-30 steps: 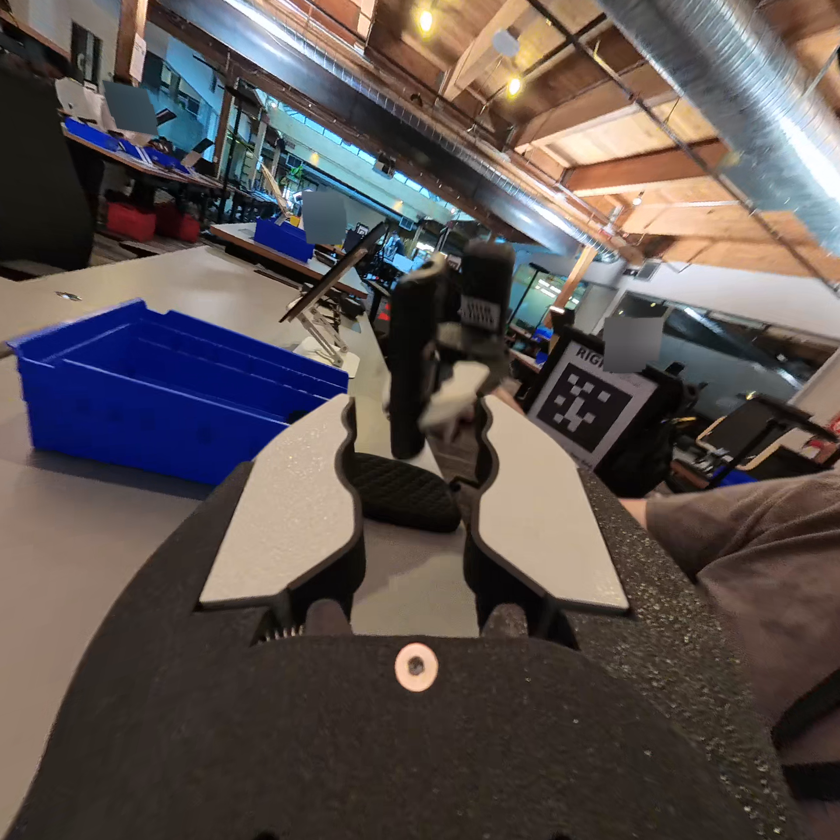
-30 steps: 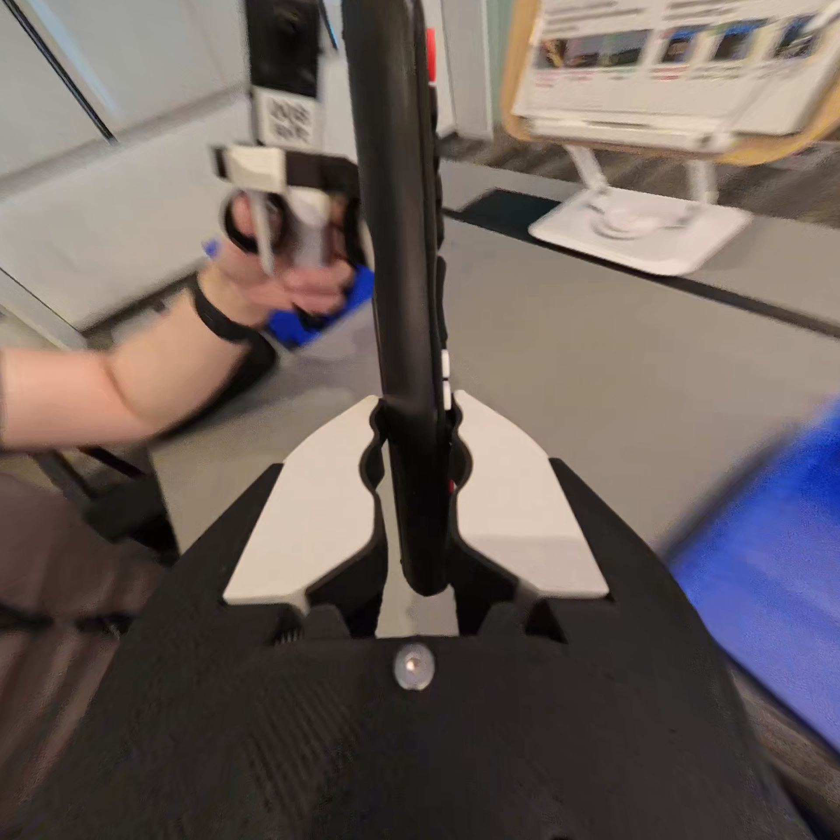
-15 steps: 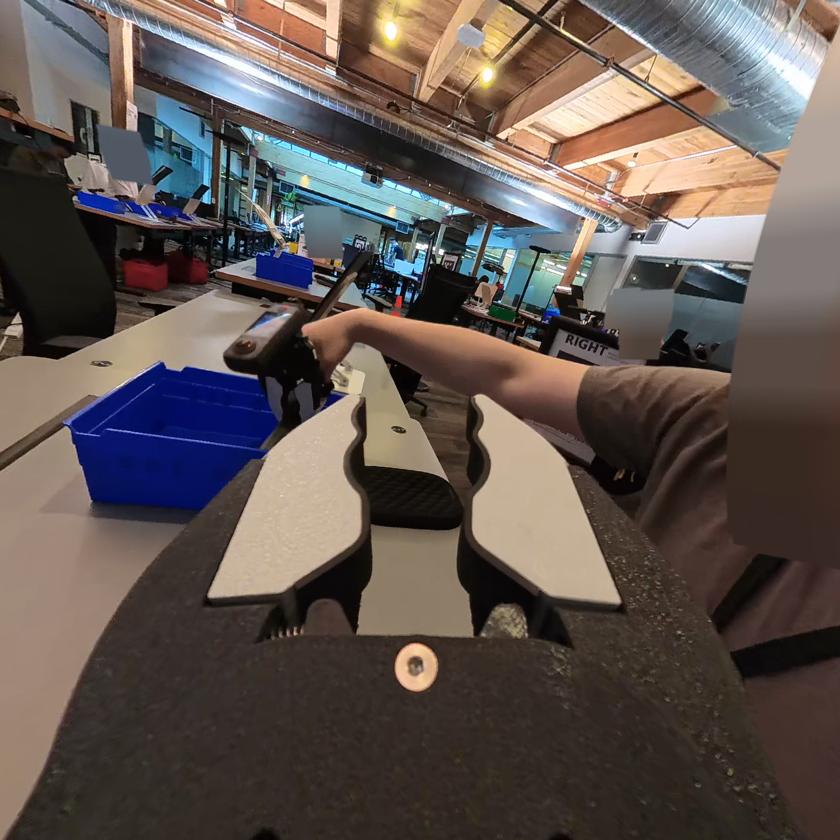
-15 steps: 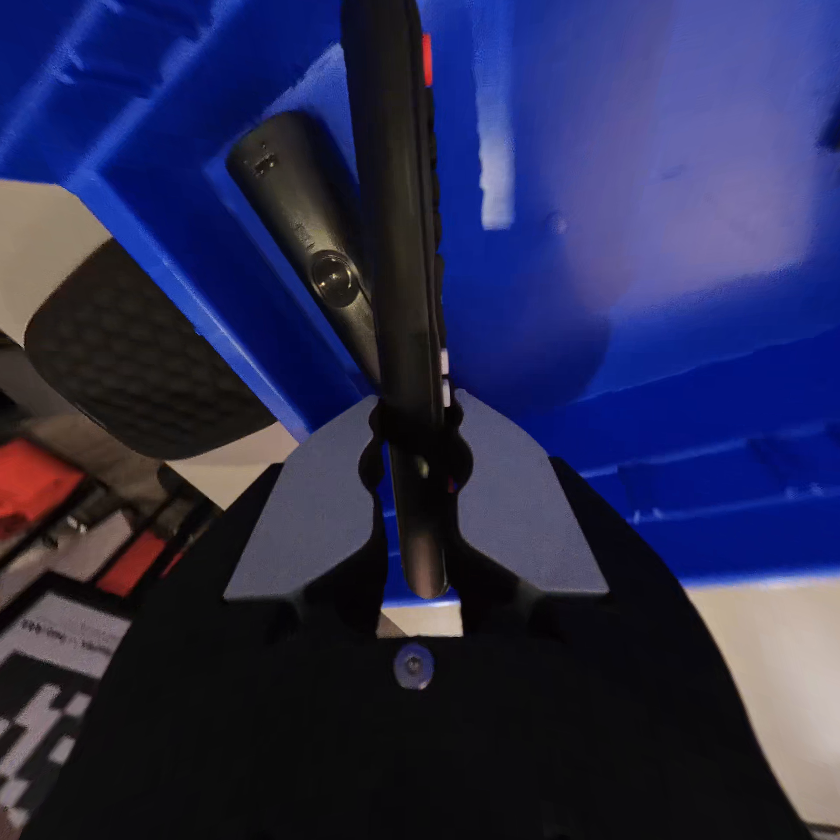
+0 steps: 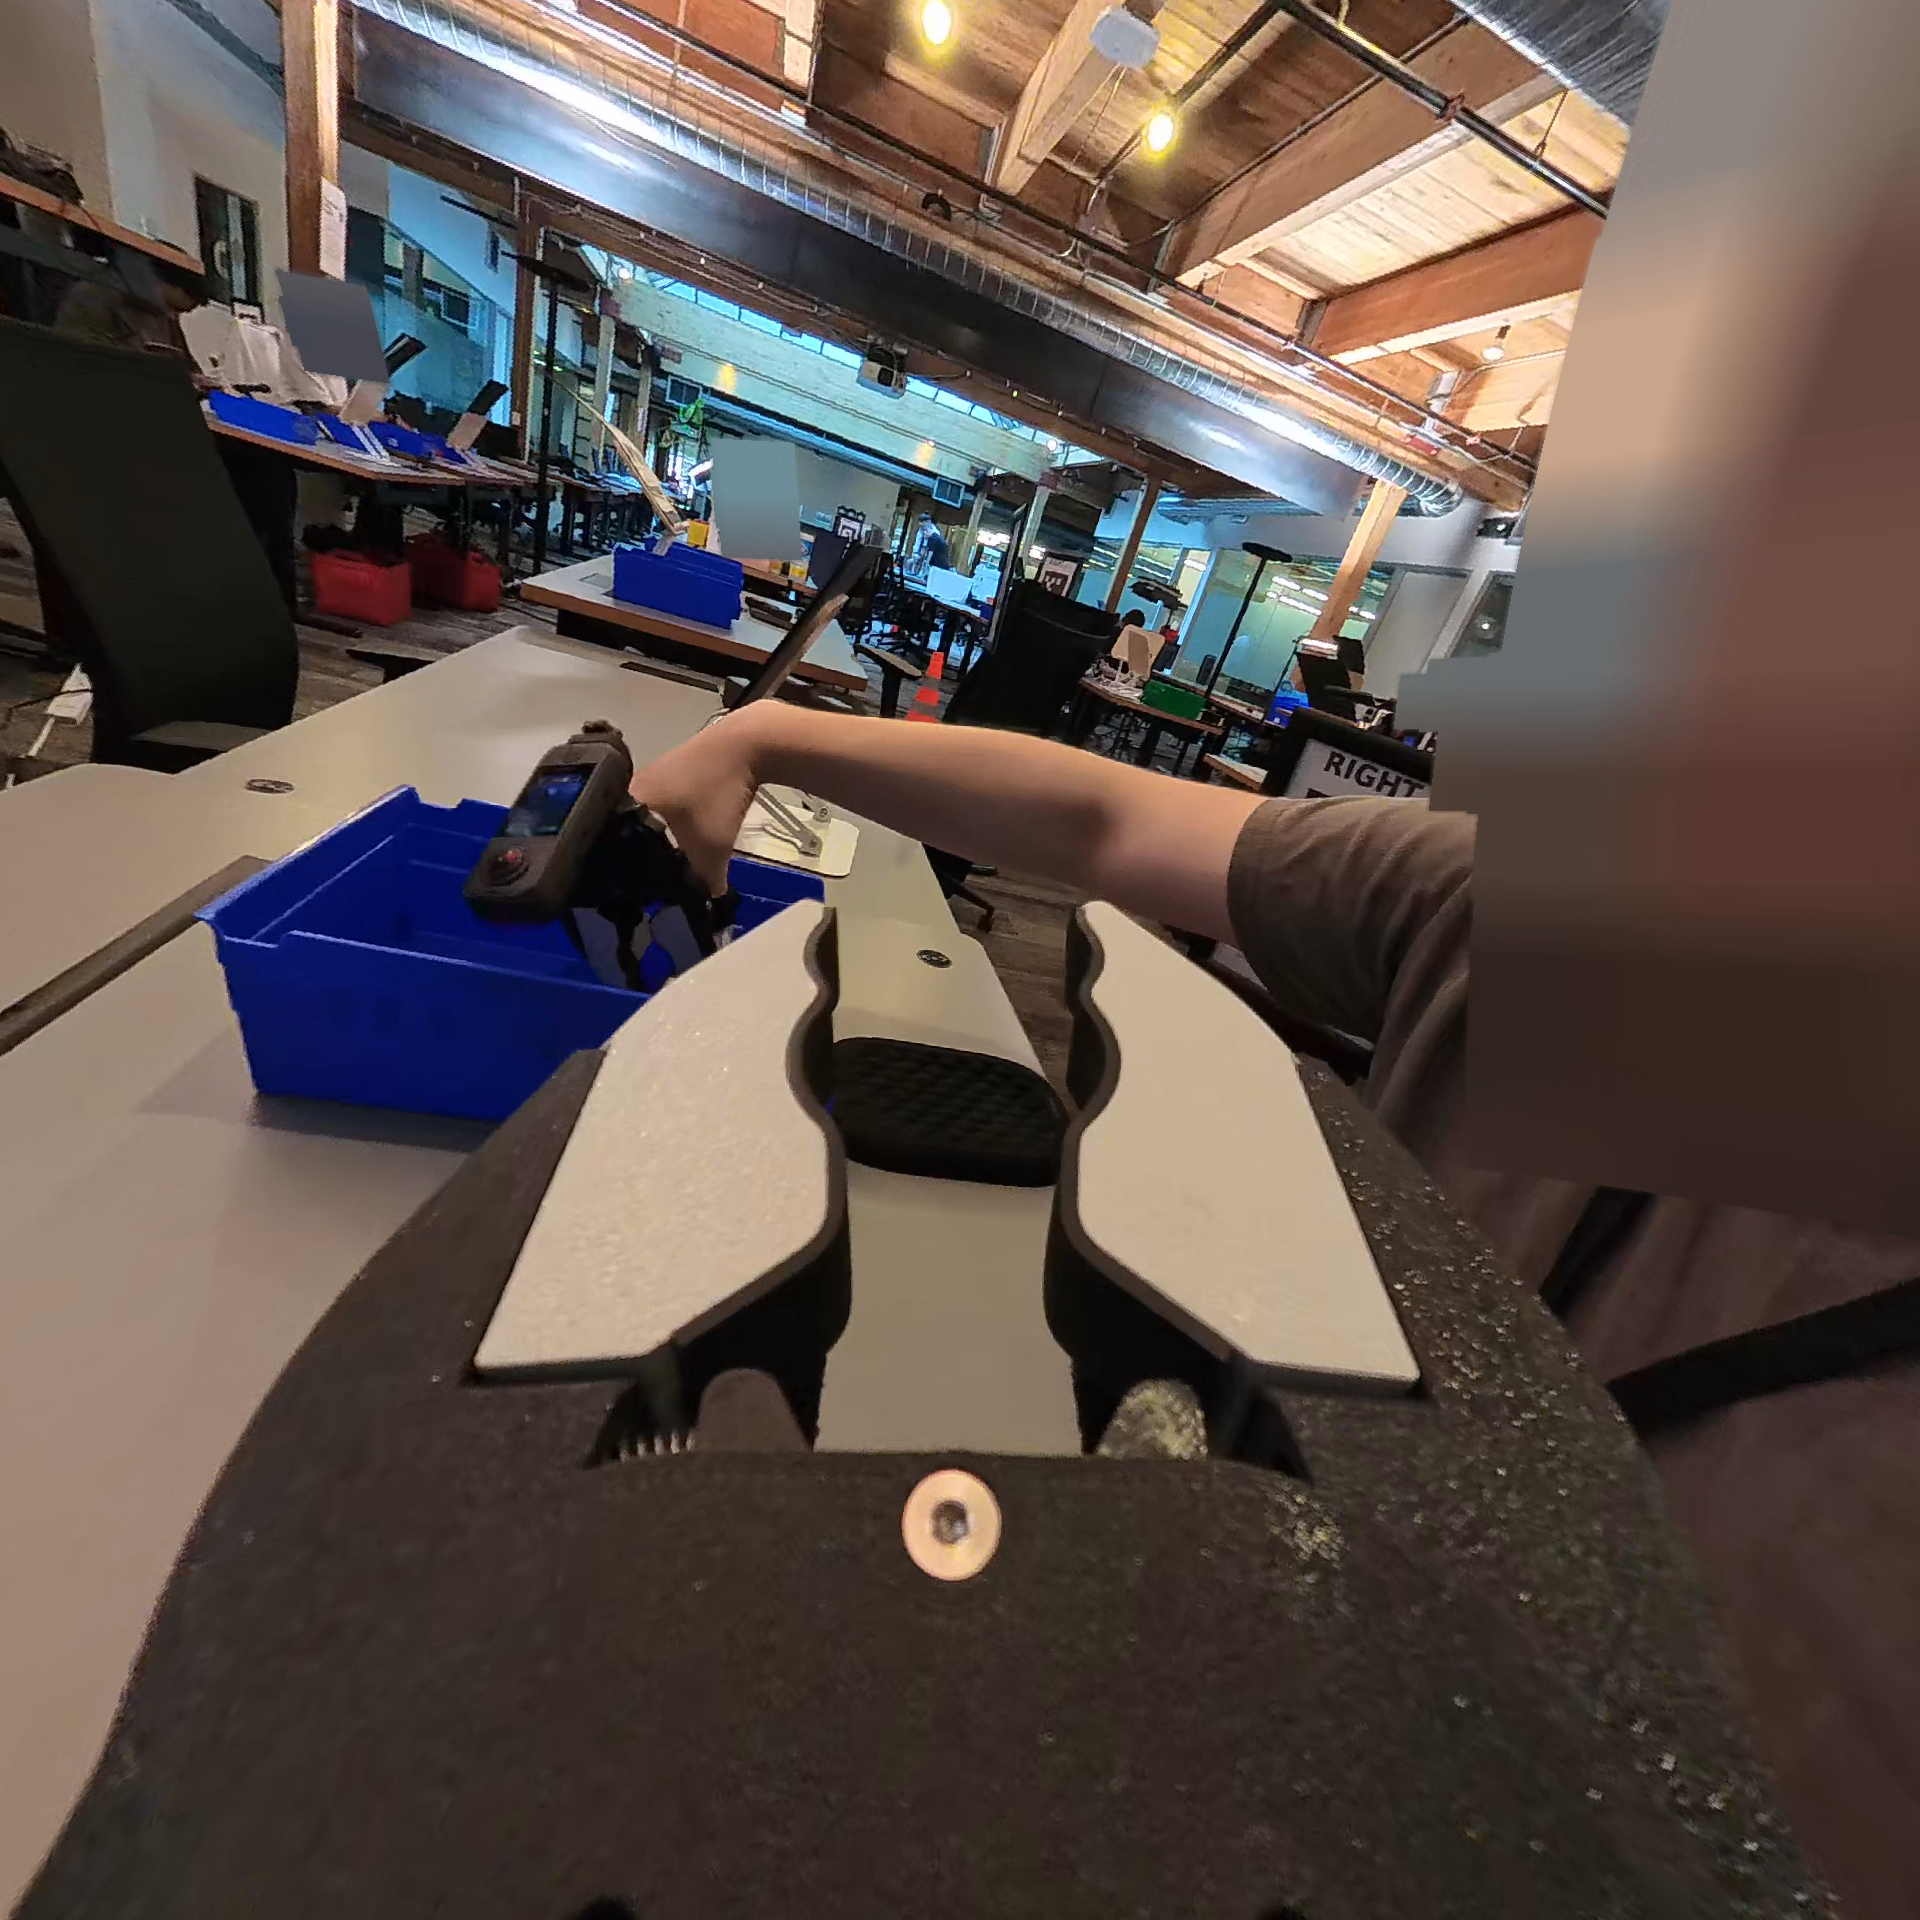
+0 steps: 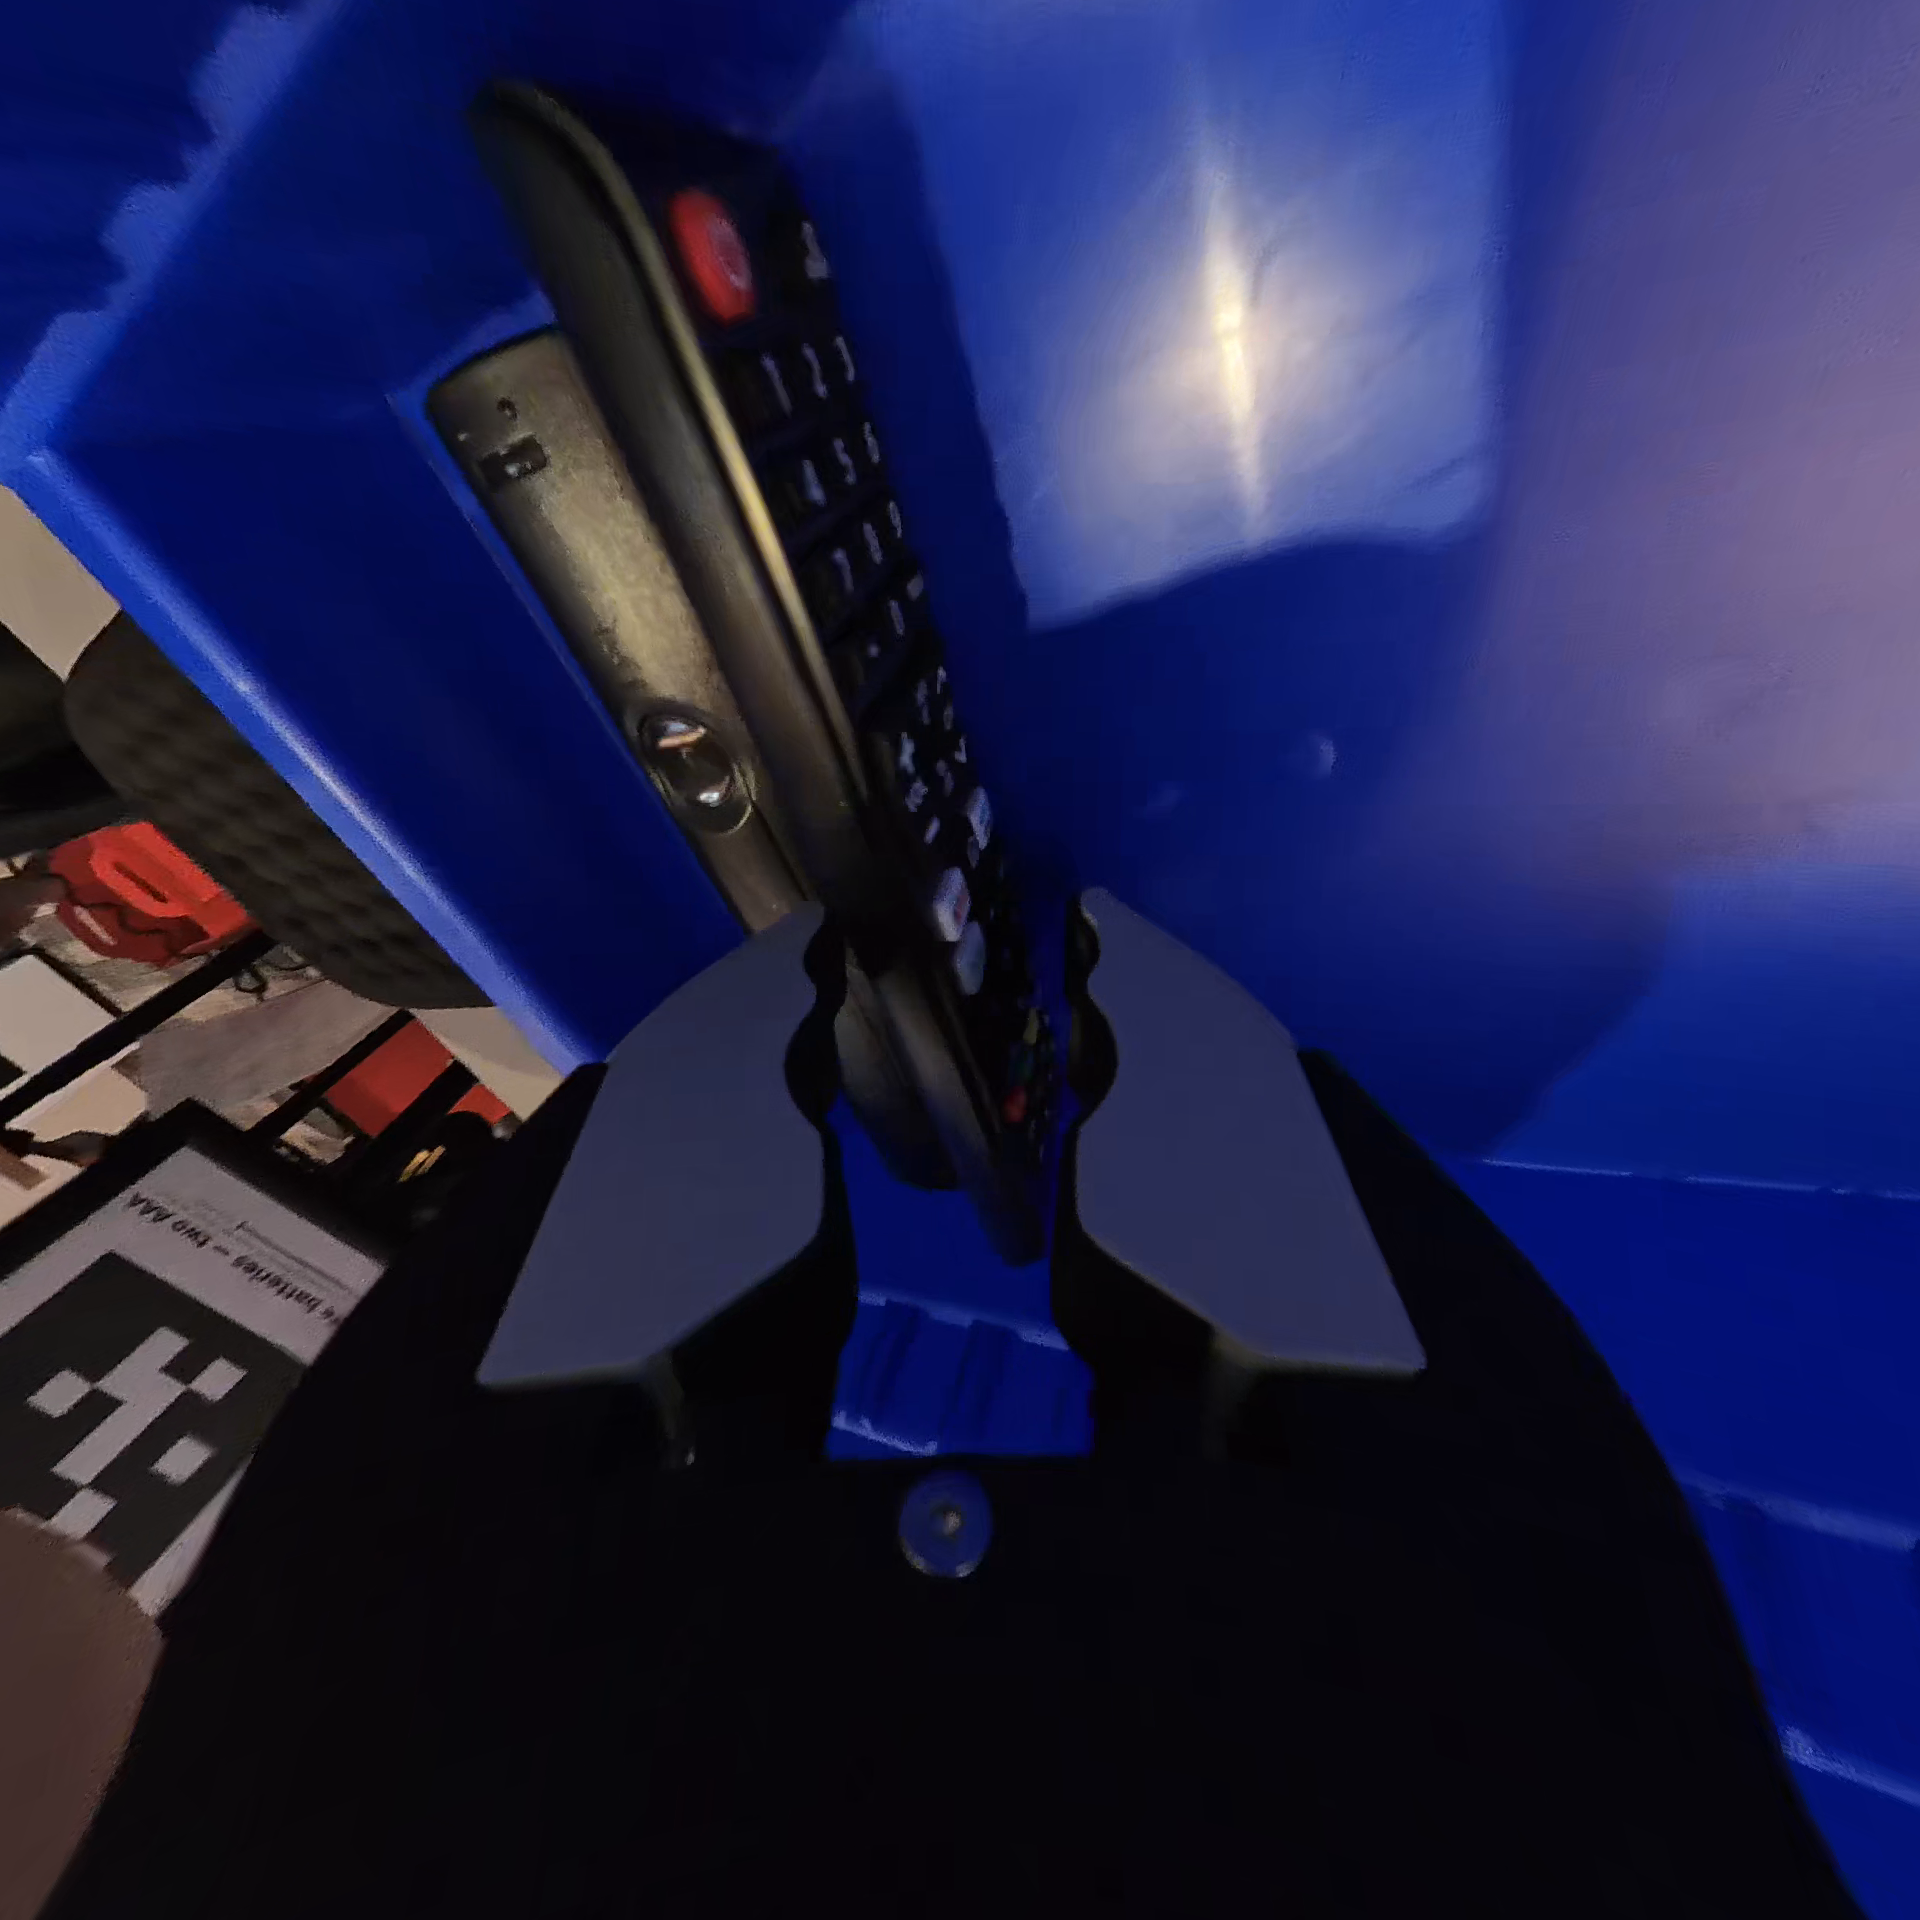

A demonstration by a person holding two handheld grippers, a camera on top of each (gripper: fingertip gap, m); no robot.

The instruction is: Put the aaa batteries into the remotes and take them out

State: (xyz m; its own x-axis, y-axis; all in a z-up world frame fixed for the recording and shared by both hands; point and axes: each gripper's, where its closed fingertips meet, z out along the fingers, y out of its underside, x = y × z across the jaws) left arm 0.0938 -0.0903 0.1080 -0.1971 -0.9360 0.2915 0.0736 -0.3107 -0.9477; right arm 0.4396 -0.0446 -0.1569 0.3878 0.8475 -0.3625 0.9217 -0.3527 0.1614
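In the right wrist view my right gripper (image 6: 951,920) is down inside the blue bin (image 6: 1351,727). Its jaws stand open. A black remote (image 6: 821,540) with a red button and number keys lies tilted between the fingers, with gaps at both pads. A second, dark grey remote (image 6: 592,582) lies beside it against the bin wall. In the left wrist view my left gripper (image 5: 951,925) is open and empty above the grey table (image 5: 156,1247). It also shows the right gripper (image 5: 582,852) reaching into the blue bin (image 5: 416,997).
A black textured pad (image 5: 945,1112) lies on the table just beyond my left fingertips, and shows beside the bin (image 6: 208,831). A tablet stand (image 5: 800,831) is behind the bin. A black-and-white marker card (image 6: 156,1351) lies near the bin.
My right gripper carried the black remote down into the blue bin, then opened; the remote tipped loose between the fingers. My left gripper narrowed a little and stayed empty.
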